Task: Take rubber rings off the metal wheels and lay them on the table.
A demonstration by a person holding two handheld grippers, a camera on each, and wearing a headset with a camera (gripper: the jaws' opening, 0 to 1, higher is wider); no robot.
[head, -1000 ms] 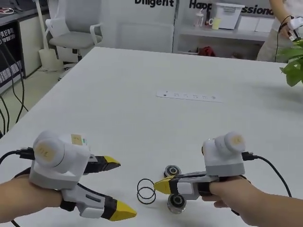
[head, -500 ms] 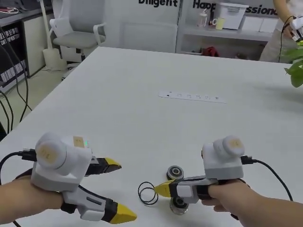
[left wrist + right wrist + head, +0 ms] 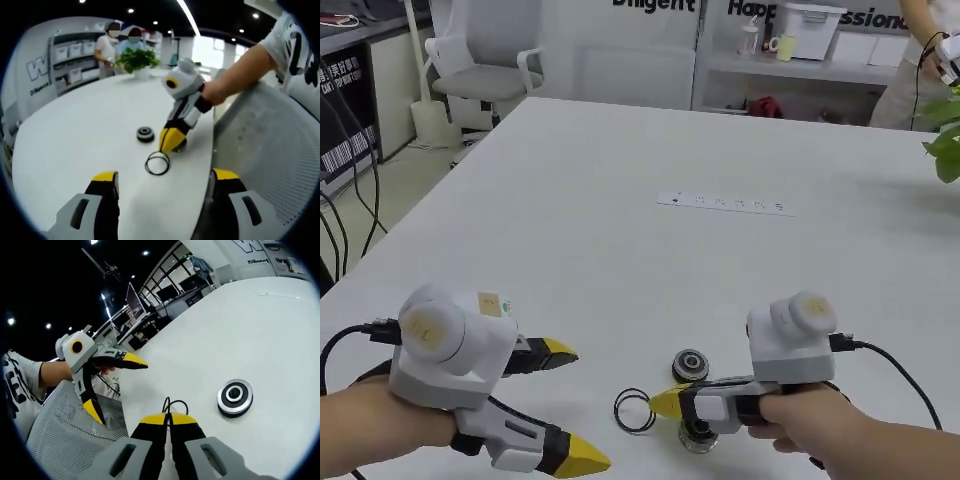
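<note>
At the near edge of the white workbench table (image 3: 620, 200), the person's left gripper (image 3: 572, 406) hangs with its yellow-tipped claw spread wide and nothing between the jaws. In the left gripper view the thin black rubber rings (image 3: 157, 164) lie straight ahead of that gap.

The rings appear as two overlapping loops flat on the table, just beside the tip of the right gripper (image 3: 660, 402). That claw is pressed together to a hairline slit. In the right gripper view the loops rise right at its tip, and it cannot be told whether the tip pinches an edge of them or merely touches.

Partly under the right gripper's body sits a small round metal wheel (image 3: 698, 437), mostly hidden. A little farther out a second metal wheel with a dark rim and silver face (image 3: 690, 364) lies flat and apart from both grippers.

Whether either wheel keeps a ring in its groove is too small to make out. With two loops on the table and two wheels in sight, the stripping looks largely done. What is probably left is to draw the right gripper clear of the loops and check the wheel beneath it.

Beyond, a flat white power strip (image 3: 725, 203) lies mid-table. A grey office chair (image 3: 485, 70) stands at the far corner.
</note>
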